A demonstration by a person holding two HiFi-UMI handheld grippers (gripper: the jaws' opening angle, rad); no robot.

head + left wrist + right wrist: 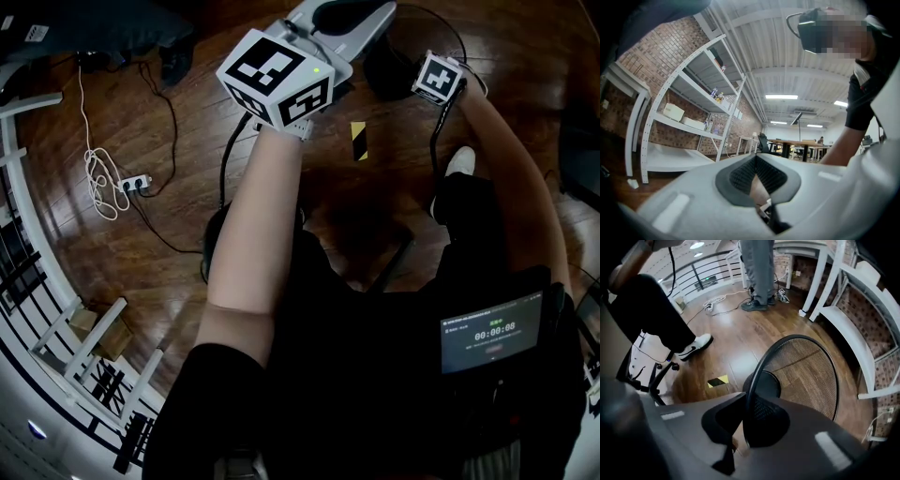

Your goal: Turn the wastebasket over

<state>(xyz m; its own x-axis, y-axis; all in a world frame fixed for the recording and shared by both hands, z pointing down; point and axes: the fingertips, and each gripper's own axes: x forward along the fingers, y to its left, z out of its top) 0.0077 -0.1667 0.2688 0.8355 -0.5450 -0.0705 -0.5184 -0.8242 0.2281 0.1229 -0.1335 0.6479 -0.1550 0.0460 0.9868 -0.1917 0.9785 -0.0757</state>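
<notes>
1. Wastebasket (806, 376): black wire mesh, round, with a thin hoop rim that tapers down to a smaller solid disc base. It stands upright on the wooden floor (726, 345), which is made of dark, glossy planks. The mouth faces up and the base faces down, so its long axis runs vertically from rim to base. In the head view it sits ahead of the person, between the 2 grippers.

2. Right tongs (747, 401): the tongs point down into the mouth and are clamped on the near part of the hoop rim. 1 pad is inside the rim and 1 is outside.

3. Left tongs (756, 158): the grey shells with ribbed black pads point level toward white metal shelving (684, 93) and a brick wall. The tips are together and nothing is held.

4. Floor marker: 1 strip of yellow-and-black tape (717, 380) lies flat just beside the basket.
</notes>
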